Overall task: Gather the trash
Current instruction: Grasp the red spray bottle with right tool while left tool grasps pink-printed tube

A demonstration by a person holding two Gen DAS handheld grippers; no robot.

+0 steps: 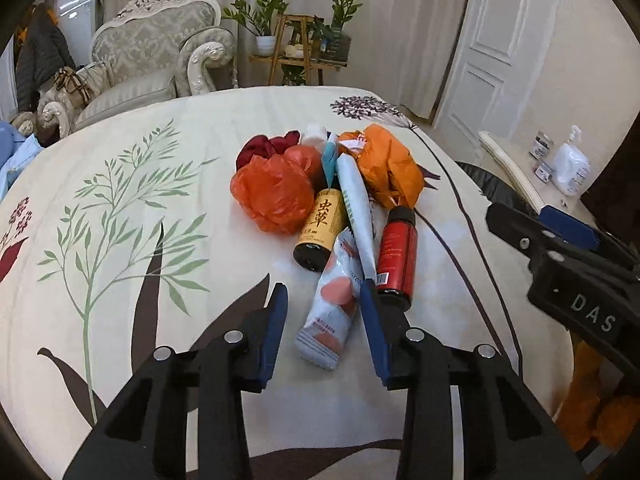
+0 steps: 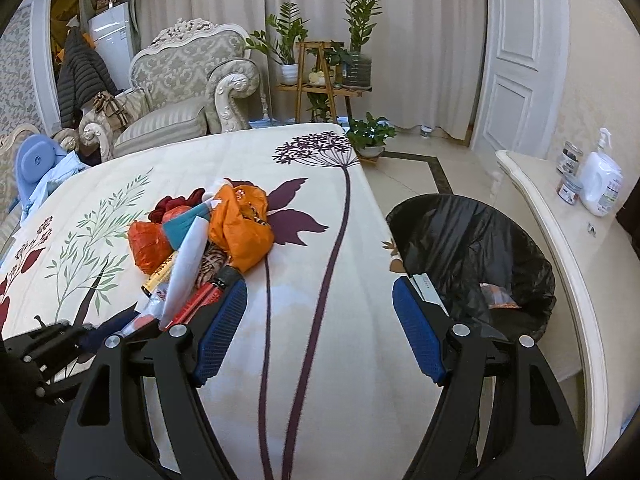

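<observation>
A heap of trash lies on the floral bed cover (image 1: 120, 280): a red-orange plastic bag (image 1: 272, 192), an orange bag (image 1: 384, 164), a white tube (image 1: 356, 208), a dark bottle with a yellow label (image 1: 320, 232), a red bottle (image 1: 396, 252) and a white-and-pink sachet (image 1: 332, 308). My left gripper (image 1: 323, 286) straddles the sachet's upper end; a gap shows at the left pad, so the jaws stand open. My right gripper (image 2: 320, 282) hangs open and empty over the cover, right of the heap (image 2: 224, 232). It also shows at the right edge of the left wrist view.
A bin with a black liner (image 2: 472, 248) stands off the bed's right edge, with some scraps inside. Beyond it runs a cream counter (image 2: 560, 240) holding a white pump bottle (image 2: 600, 184) and small jars. An armchair (image 2: 188, 92), a plant stand (image 2: 320, 76) and a white door (image 2: 520, 60) lie further back.
</observation>
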